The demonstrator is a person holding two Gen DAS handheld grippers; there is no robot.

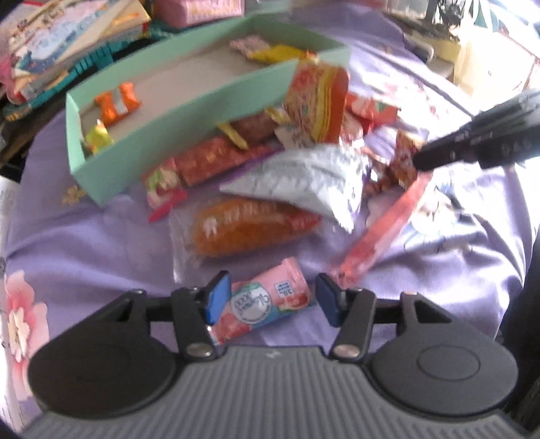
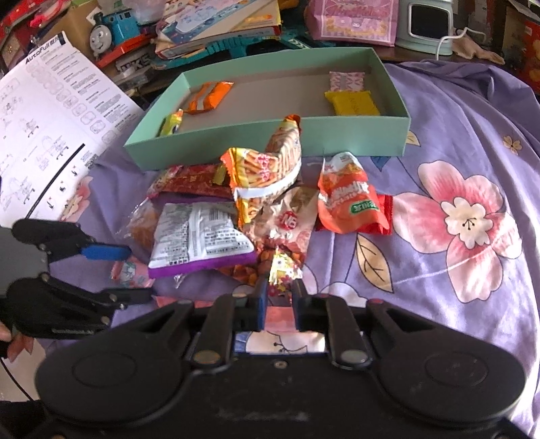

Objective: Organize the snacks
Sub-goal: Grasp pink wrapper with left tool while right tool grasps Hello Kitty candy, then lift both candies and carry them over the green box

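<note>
In the left wrist view, the left gripper (image 1: pixel 272 300) stood spread around a pink packet (image 1: pixel 261 302) on the purple cloth (image 1: pixel 101 243), not yet clenched. In the right wrist view, the right gripper (image 2: pixel 277 304) pinched a long pink stick packet (image 2: pixel 278 319) before the snack pile (image 2: pixel 256 202); each catch likely needed carrying into the green box (image 2: pixel 270 140).

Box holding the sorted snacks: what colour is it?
Mint green box with a grey-brown floor; clearest in the right wrist view.

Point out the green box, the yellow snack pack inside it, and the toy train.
green box (image 2: pixel 270 143), right wrist view, on its near outer wall.
yellow snack pack (image 2: pixel 352 103), right wrist view, on the middle of its wrapper.
toy train (image 2: pixel 113 27), right wrist view, on its blue body beside the face.
</note>
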